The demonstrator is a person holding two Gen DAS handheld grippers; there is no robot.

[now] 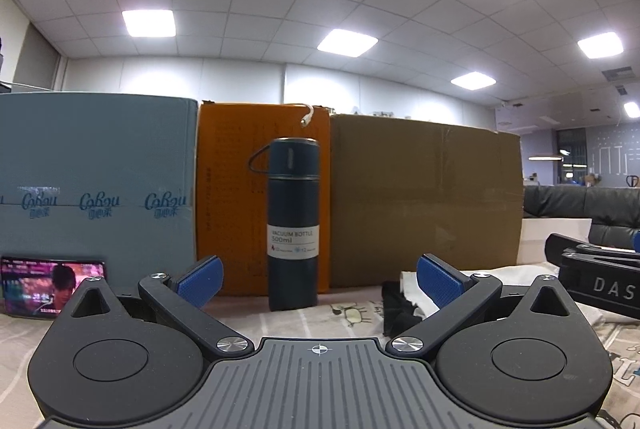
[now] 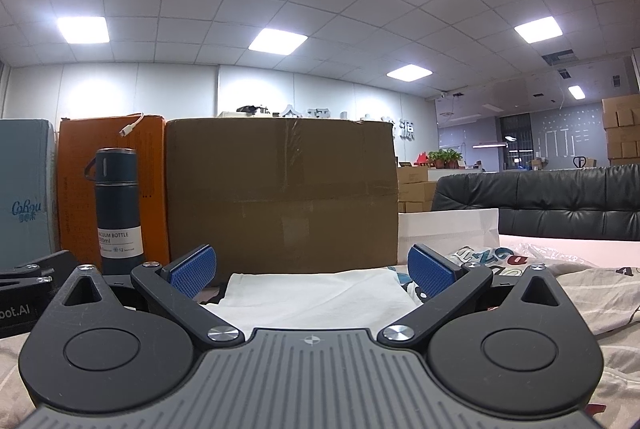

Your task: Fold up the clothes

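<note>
A white garment (image 2: 320, 293) lies flat on the table right in front of my right gripper (image 2: 312, 271), whose blue pads (image 2: 192, 269) stand wide apart with nothing between them. In the left wrist view the same white garment (image 1: 496, 279) shows at the right with a black piece of cloth (image 1: 400, 309) beside it. My left gripper (image 1: 320, 283) is open and empty, low over the patterned cloth (image 1: 352, 313), facing a dark vacuum bottle (image 1: 293, 225). The right gripper's black body (image 1: 596, 277) shows at the left view's right edge.
A blue carton (image 1: 96, 185), an orange box (image 1: 236, 197) and a brown cardboard box (image 2: 280, 189) form a wall at the table's back. A phone (image 1: 52, 285) with a lit screen leans at the left. A printed garment (image 2: 500, 261) lies right; a black sofa (image 2: 540, 197) stands behind.
</note>
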